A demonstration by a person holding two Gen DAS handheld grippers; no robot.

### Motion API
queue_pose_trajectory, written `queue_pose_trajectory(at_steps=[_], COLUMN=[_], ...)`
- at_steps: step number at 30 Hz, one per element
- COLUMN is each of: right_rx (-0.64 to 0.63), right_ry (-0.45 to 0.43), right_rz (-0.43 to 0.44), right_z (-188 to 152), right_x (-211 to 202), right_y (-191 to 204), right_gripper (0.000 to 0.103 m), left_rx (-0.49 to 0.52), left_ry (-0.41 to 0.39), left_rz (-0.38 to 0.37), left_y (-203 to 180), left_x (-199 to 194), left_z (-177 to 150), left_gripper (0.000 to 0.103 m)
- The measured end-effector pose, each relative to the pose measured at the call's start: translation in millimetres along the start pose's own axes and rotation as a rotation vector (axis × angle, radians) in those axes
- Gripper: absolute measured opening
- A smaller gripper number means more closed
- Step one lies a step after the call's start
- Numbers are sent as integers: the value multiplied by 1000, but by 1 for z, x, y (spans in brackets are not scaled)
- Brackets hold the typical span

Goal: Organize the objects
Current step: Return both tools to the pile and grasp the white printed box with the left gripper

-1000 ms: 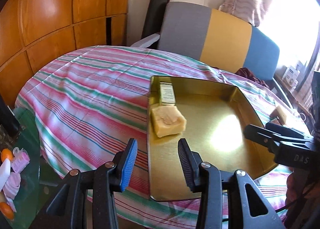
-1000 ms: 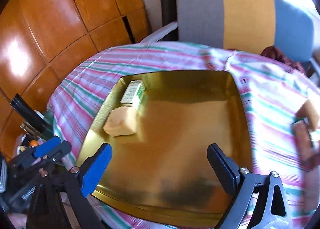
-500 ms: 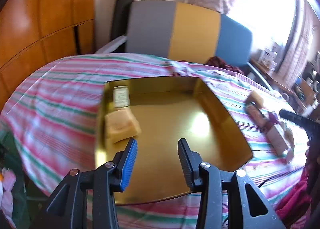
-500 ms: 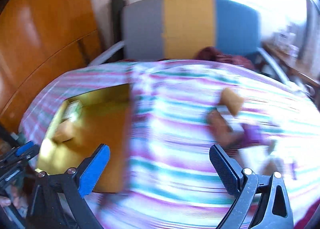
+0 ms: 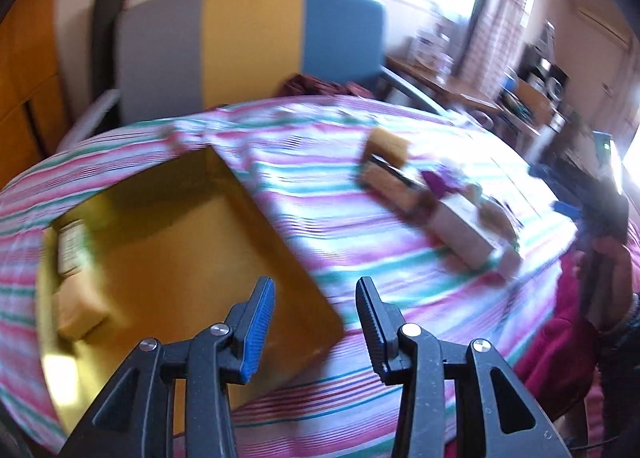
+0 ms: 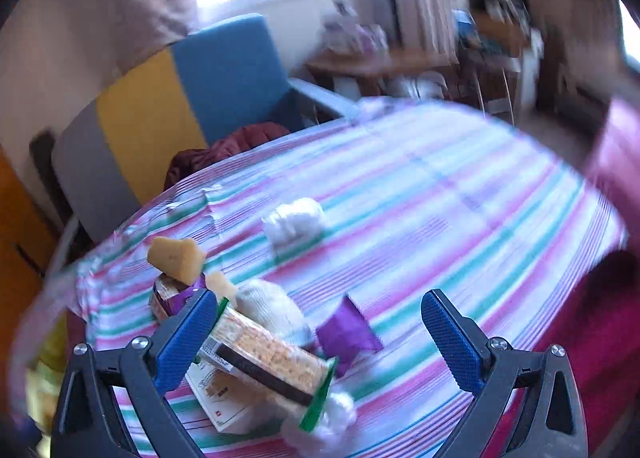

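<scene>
Left wrist view, blurry. Your left tongs (image 5: 314, 314) are parted at a moderate gap, nothing between them, hovering over the near right corner of the gold tray (image 5: 224, 258). One tray, on the striped table (image 5: 320, 186). Two things in the tray, both at its left side: one small box (image 5: 71, 246) and one yellow sponge (image 5: 80, 310) just nearer to you. Right of the tray, apart from it, a loose cluster on the cloth: one more sponge (image 5: 389, 144), one cracker pack (image 5: 390, 186) touching it, one purple wrapper (image 5: 438, 182), one pale carton (image 5: 464, 236). Too smeared to count smaller bits. One chair (image 5: 248, 46) in grey, yellow and blue stands behind the table. Your right tongs (image 5: 576, 194) show as a dark blur at the right edge; gap can't be told here.

Right wrist view. Your right tongs (image 6: 320, 342) are spread wide, holding nothing, low over the cluster. Left finger (image 6: 186, 338) sits just beside the cracker pack (image 6: 264, 358), which lies tilted on the carton (image 6: 218, 398). One sponge (image 6: 176, 260) props on a second snack pack (image 6: 164, 298). One small yellow chunk (image 6: 222, 286). One whitish netted lump (image 6: 272, 310) behind the crackers. One purple wrapper (image 6: 346, 332). One white wad (image 6: 294, 220) farther out, alone. One clear plastic bit (image 6: 332, 418) at the pack's near end. Chair (image 6: 160, 110) behind, red cloth (image 6: 228, 148) on its seat.
</scene>
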State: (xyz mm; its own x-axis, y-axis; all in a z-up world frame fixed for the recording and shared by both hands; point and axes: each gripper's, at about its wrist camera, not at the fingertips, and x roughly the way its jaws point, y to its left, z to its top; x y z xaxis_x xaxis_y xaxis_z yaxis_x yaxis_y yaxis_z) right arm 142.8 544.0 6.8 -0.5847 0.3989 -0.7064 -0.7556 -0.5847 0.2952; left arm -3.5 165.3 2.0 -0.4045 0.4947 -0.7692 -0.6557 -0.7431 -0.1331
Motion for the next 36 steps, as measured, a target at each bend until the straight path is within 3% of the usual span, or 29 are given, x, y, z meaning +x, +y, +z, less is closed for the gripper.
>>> queue_pose_trajectory(at_steps=[3,8,14,19,24,33,36], right_rx=[111,100,130,141,146,131,130], right_ry=[-2,0,-8,-7,0,2,5], right_rz=[37,88,128,153,174,169,170], right_z=[-1,-3,-5,-4,-5,-6,-6], right_x=[2,4,3,6,9,10,10], right_y=[-20,-15,-22,-23,-23,-19,-19], right_gripper=[103,103,103,103,103,103,103], left_rx=[52,58,-2,-49,-53,-7,-4], left_ry=[44,145,252,282,275,278,265], left_rz=[-61,-170,-257,-256,-206,-99,-116], left_y=[-32,-79,-118,-139,-156,-180,-173], left_x=[19,67,118,144,162,201,200], left_z=[7,24,41,55,69,79,73], left_gripper=[42,42,45,60,72,75,67])
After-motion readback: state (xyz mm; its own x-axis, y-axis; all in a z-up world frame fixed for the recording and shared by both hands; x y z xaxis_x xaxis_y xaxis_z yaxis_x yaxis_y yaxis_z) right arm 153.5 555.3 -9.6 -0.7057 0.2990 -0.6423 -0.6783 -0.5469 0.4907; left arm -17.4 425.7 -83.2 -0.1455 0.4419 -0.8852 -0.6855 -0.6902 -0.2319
